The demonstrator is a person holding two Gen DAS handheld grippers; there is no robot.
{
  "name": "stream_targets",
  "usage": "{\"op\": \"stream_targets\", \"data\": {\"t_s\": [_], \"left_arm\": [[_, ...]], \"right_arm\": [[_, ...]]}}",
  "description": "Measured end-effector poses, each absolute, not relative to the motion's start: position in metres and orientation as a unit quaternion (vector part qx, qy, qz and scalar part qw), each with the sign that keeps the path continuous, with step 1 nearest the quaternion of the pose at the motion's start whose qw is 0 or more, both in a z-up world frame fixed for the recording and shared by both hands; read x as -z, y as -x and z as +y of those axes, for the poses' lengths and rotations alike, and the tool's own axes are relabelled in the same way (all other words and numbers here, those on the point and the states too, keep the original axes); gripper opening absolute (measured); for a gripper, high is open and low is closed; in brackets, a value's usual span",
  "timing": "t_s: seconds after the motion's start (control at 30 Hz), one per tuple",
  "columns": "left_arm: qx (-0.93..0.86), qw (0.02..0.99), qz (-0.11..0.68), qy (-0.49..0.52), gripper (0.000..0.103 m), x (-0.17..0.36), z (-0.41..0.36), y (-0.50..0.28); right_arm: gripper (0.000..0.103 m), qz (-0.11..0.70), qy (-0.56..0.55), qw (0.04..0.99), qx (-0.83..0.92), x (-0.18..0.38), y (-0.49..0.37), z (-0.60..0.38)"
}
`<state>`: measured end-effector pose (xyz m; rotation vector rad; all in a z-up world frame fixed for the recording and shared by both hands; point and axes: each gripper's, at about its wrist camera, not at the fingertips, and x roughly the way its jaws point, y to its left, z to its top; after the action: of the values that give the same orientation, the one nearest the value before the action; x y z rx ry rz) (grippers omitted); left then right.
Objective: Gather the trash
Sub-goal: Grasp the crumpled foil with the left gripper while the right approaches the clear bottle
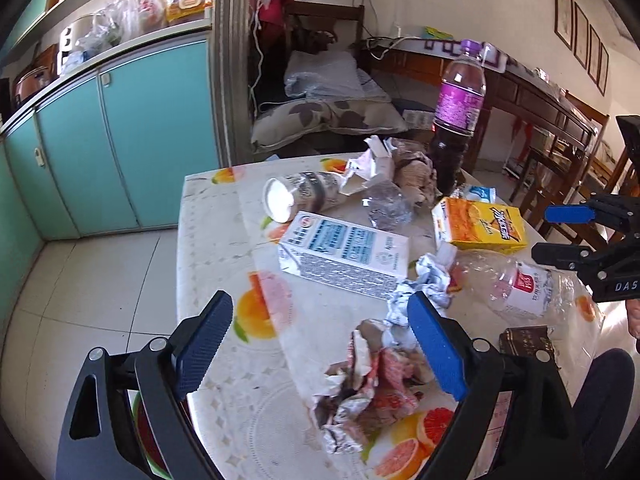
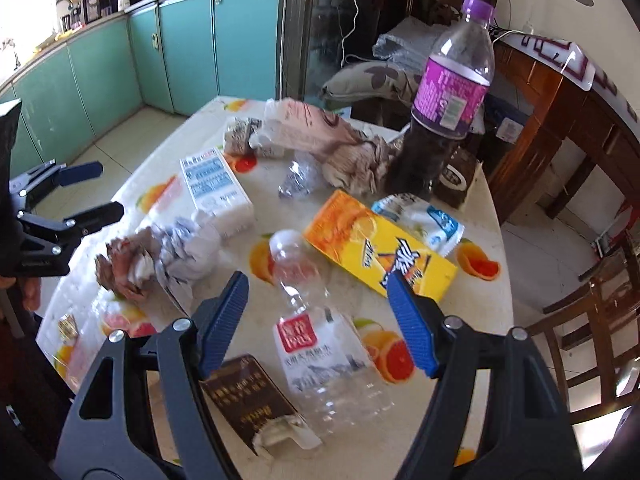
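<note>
Trash covers a fruit-print table [image 1: 216, 248]. My left gripper [image 1: 320, 308] is open above a heap of crumpled wrappers [image 1: 368, 380], its pads not touching them. A white-and-blue milk carton [image 1: 344, 256] lies just beyond, and a yellow juice carton [image 1: 480, 224] farther right. My right gripper [image 2: 318, 284] is open over a crushed clear bottle [image 2: 316, 340] that lies flat between its fingers, pads apart from it. A brown box [image 2: 244, 396] lies beside that bottle. Crumpled silver paper [image 2: 184, 252] and the milk carton [image 2: 216, 188] sit to the left.
A tall purple-labelled bottle [image 2: 448, 96] stands upright at the table's far side, beside crumpled paper [image 2: 352, 160] and a tipped cup [image 1: 296, 196]. Wooden chairs [image 2: 592, 320] stand to the right of the table. Teal cabinets [image 1: 120, 140] line the left wall.
</note>
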<state>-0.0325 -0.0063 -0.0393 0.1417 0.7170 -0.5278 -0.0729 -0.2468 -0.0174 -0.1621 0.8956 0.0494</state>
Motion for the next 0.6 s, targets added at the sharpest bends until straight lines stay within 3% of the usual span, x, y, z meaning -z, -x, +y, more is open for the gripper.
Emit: {"op": "stream_targets", "data": {"t_s": [0.37, 0.6], "left_arm": [[0.295, 0.869, 0.378, -0.118, 0.085, 0.059, -0.071, 0.040], [0.283, 0.858, 0.419, -0.092, 0.084, 0.080, -0.082, 0.018]], "right_arm": [[0.066, 0.530, 0.076, 0.842, -0.066, 0.071, 0.066, -0.267], [0.060, 0.523, 0.064, 0.845, -0.087, 0.078, 0.061, -0.276]]}}
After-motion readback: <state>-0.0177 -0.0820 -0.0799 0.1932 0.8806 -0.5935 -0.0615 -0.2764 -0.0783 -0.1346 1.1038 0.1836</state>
